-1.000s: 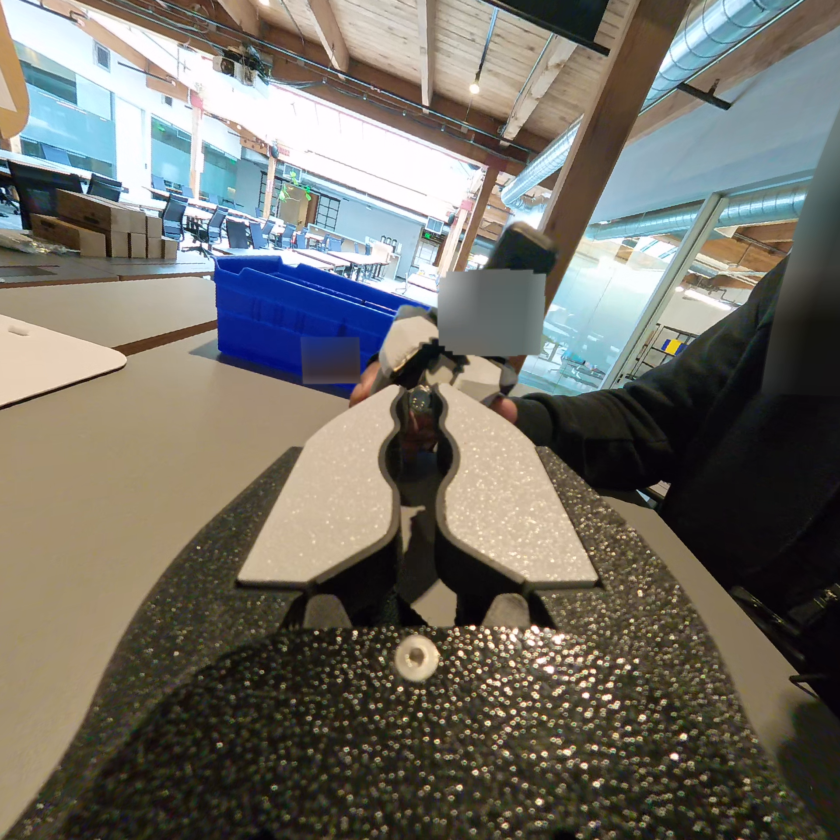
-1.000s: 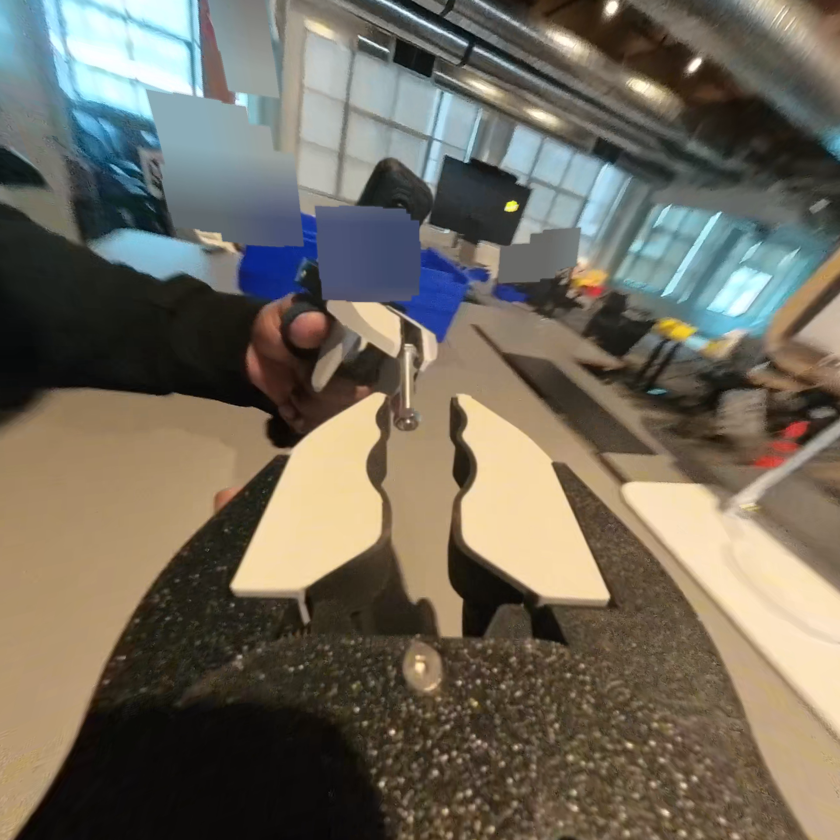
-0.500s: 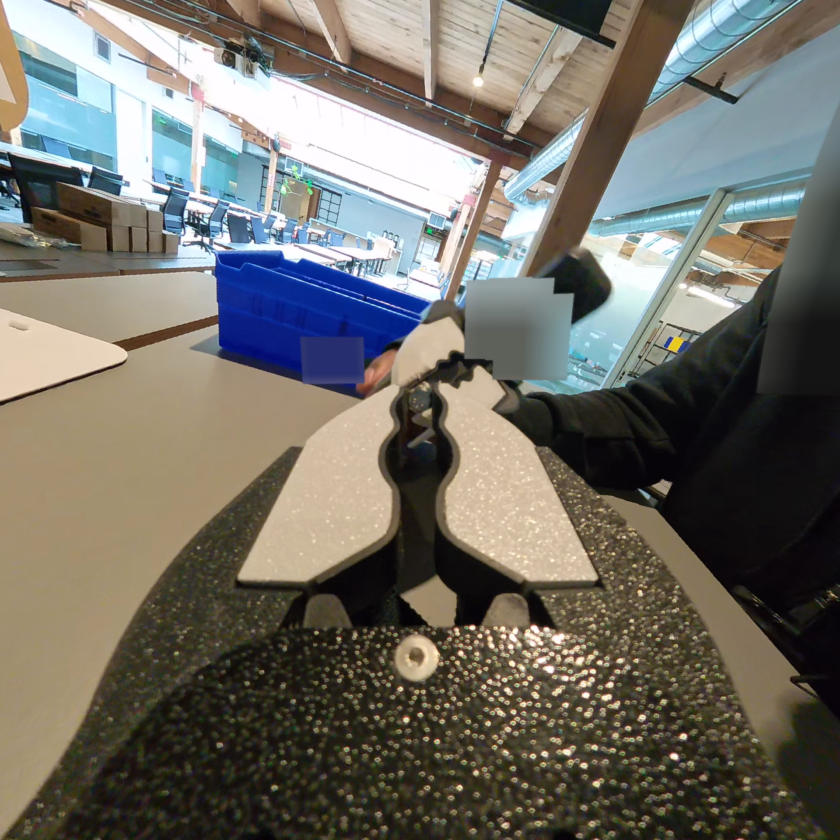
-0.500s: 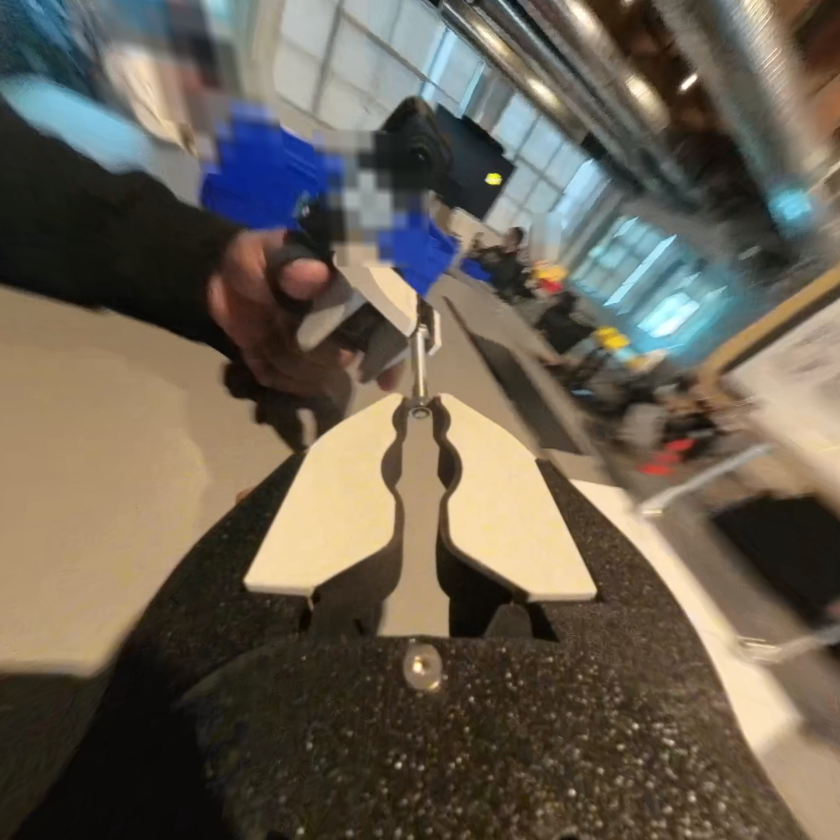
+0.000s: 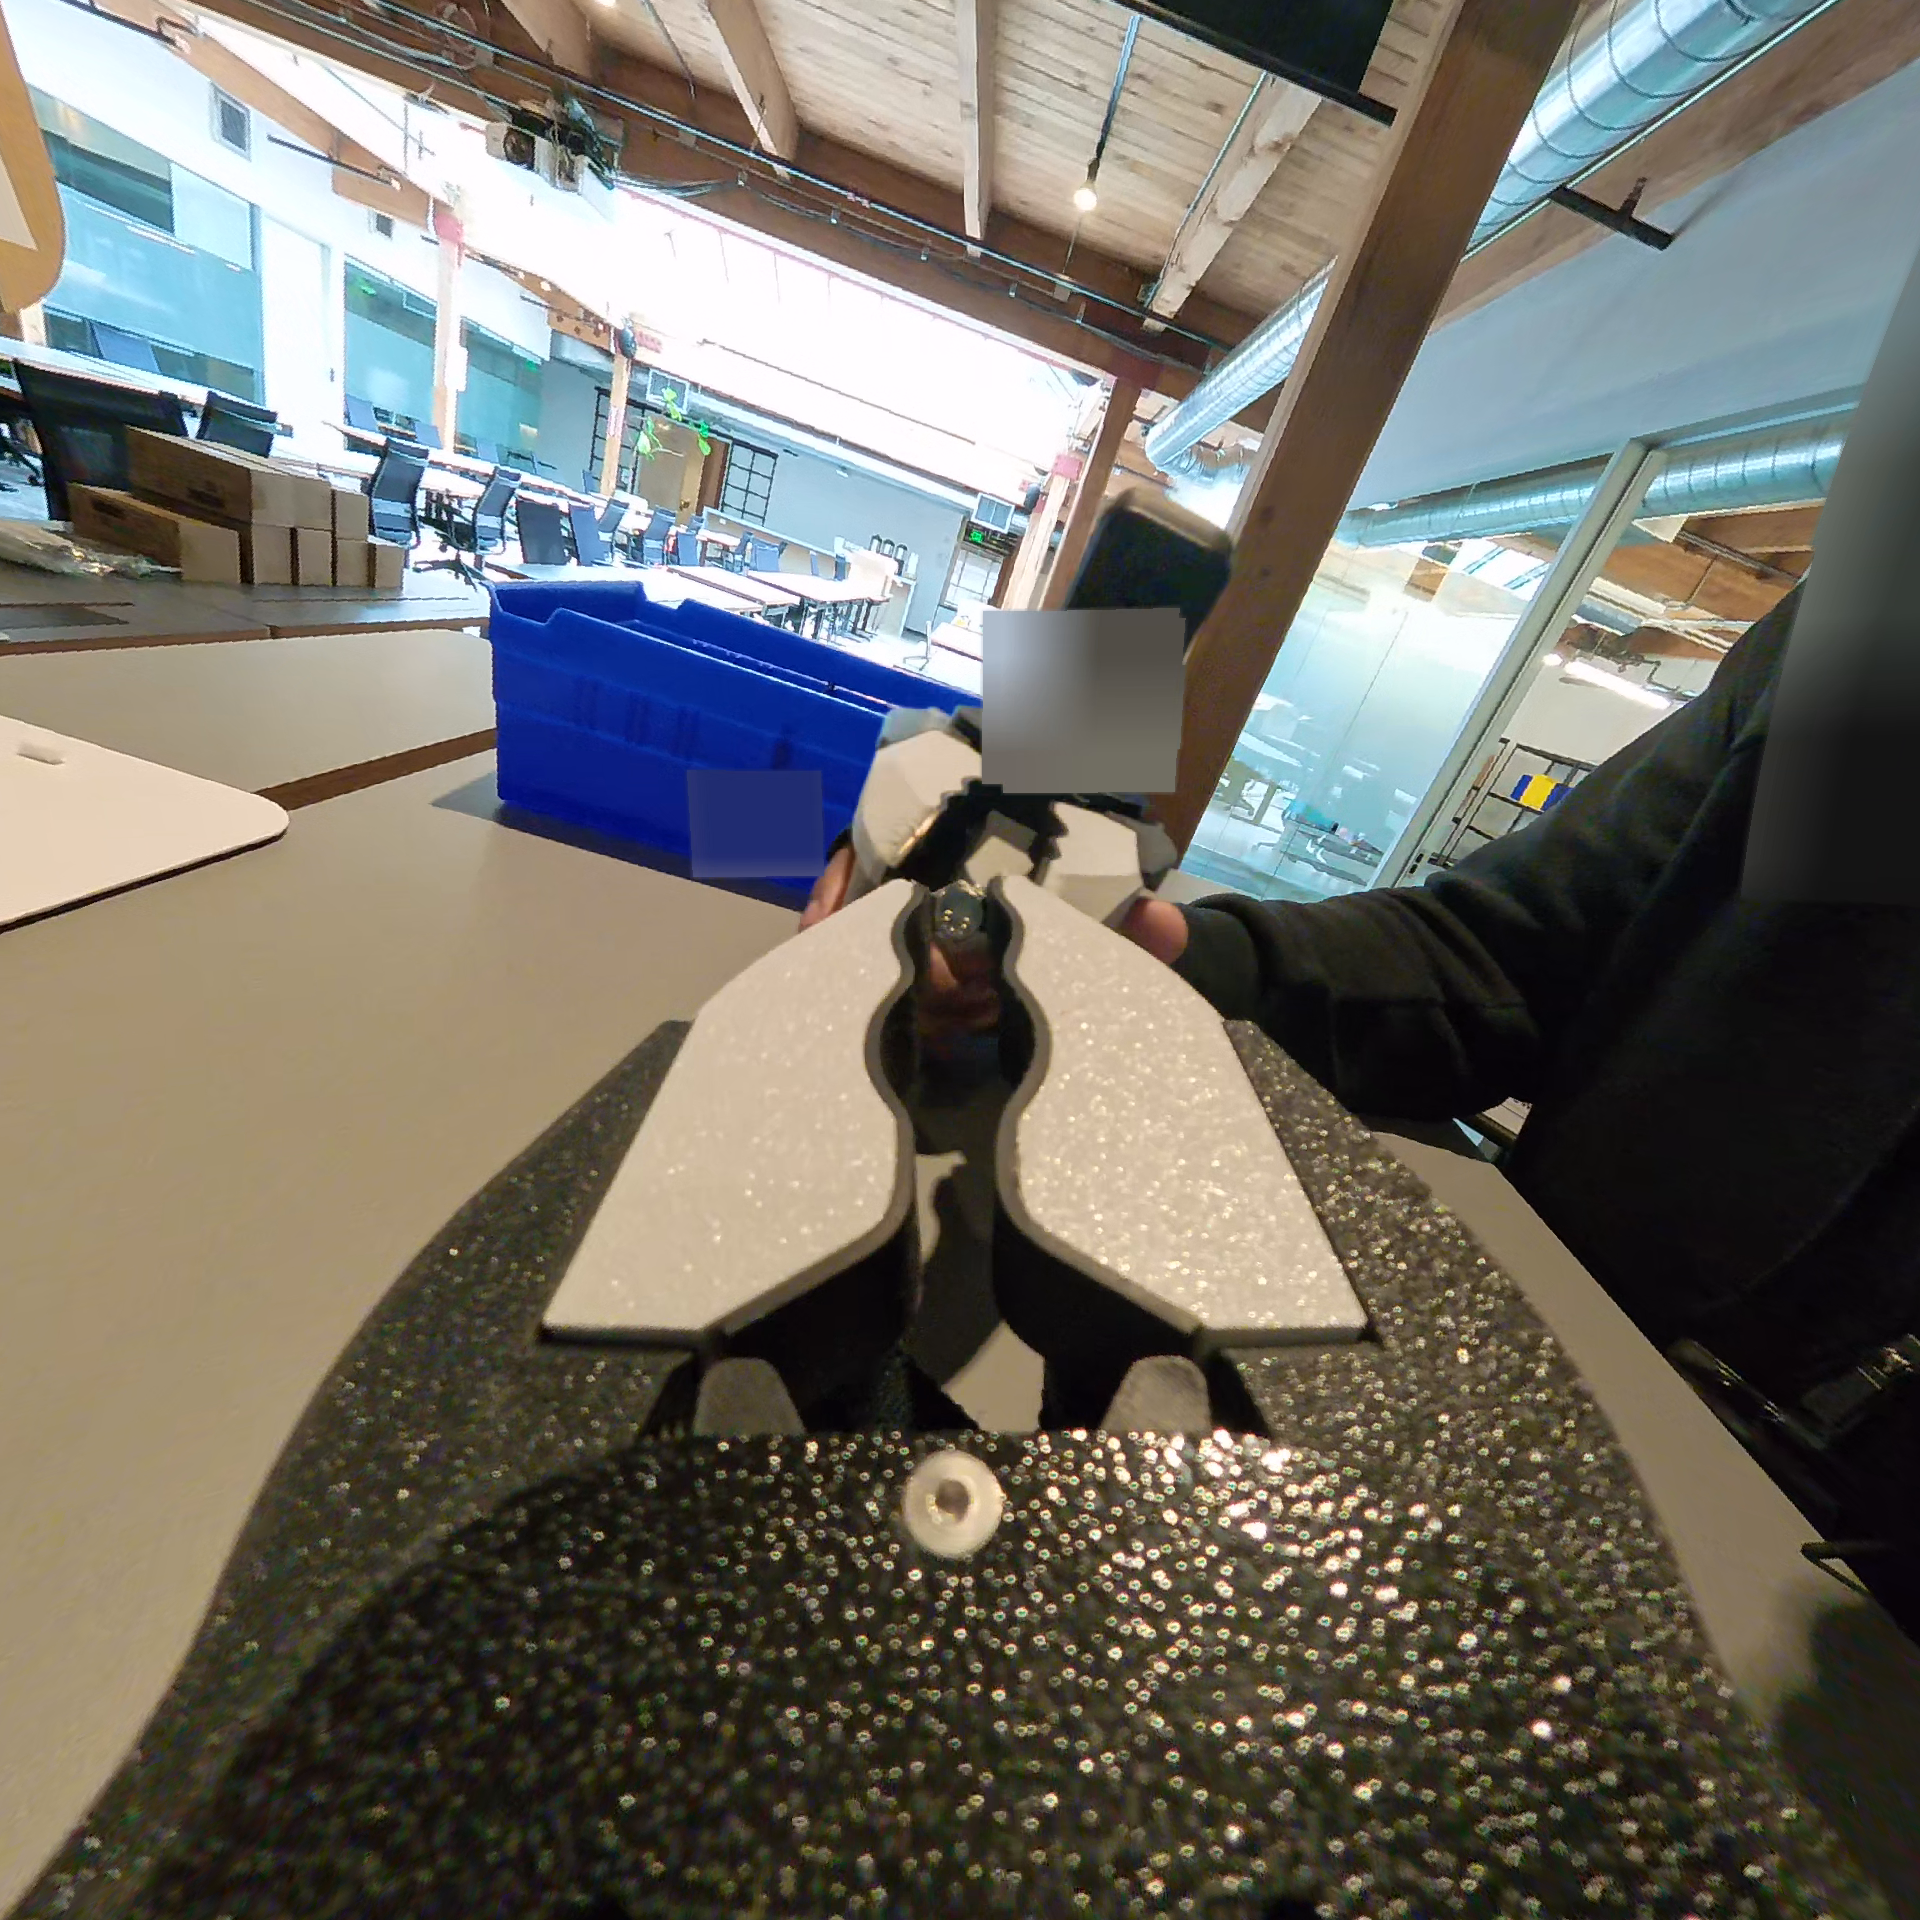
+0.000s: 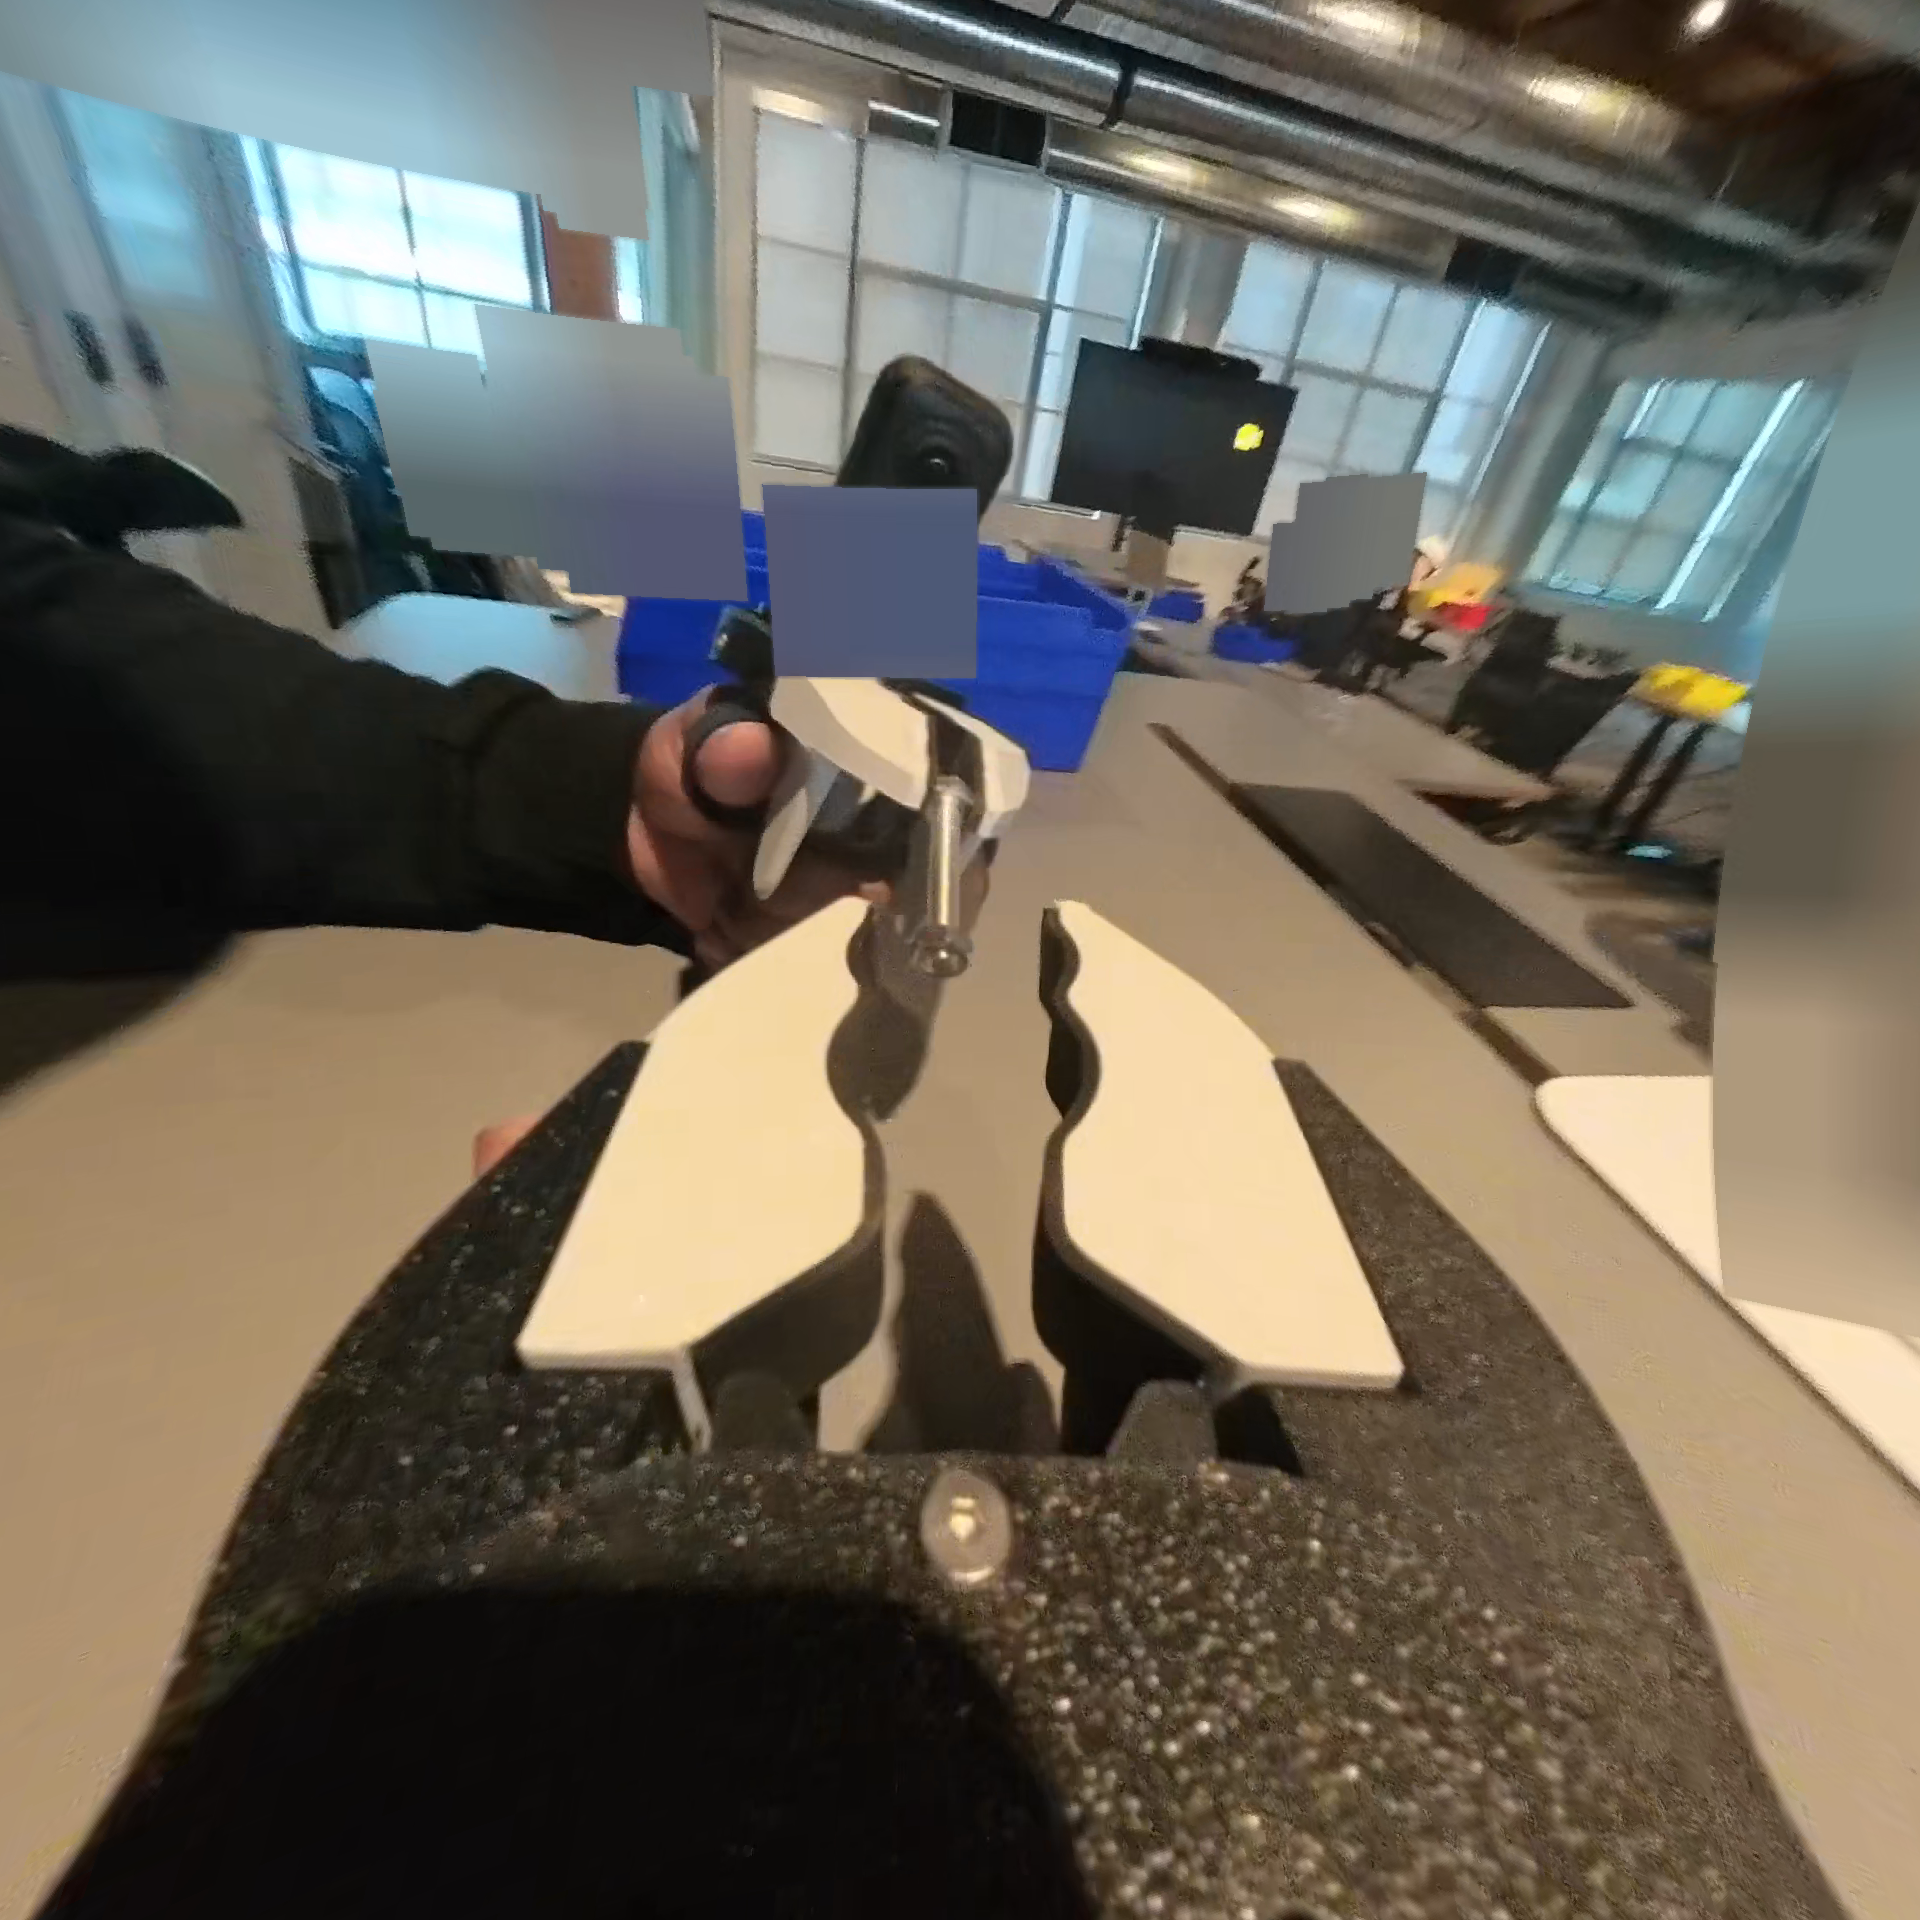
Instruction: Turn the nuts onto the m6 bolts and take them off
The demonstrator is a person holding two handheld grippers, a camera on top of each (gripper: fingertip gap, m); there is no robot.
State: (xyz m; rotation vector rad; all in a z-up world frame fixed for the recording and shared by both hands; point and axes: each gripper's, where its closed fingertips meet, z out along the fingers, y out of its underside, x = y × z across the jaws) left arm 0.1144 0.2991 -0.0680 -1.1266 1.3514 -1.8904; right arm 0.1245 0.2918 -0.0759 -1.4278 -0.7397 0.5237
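My left gripper (image 5: 958, 902) is shut on the head end of a silver M6 bolt (image 5: 961, 916). In the right wrist view the left gripper (image 6: 940, 774) holds the bolt (image 6: 940, 857) above the table, its shaft pointing at my right gripper (image 6: 958, 916). A nut (image 6: 938, 951) sits at the bolt's free end. The right gripper is open, its fingers either side of the nut, which is closer to the left finger; I cannot tell whether they touch. In the left wrist view the right gripper (image 5: 982, 847) faces me just beyond the bolt.
Both grippers hover over a grey table (image 5: 312, 1039). Blue bins (image 5: 644, 717) stand at the back, also in the right wrist view (image 6: 1049, 665). A white board (image 5: 104, 821) lies at the left; it also shows in the right wrist view (image 6: 1621, 1153). A person's dark sleeves hold both grippers. The tips of both grippers are at nearly the same place.
The right gripper was open a second ago, closed on the nut half a second ago while tilted, and is now open again and level. The left gripper has kept its hold on the bolt.
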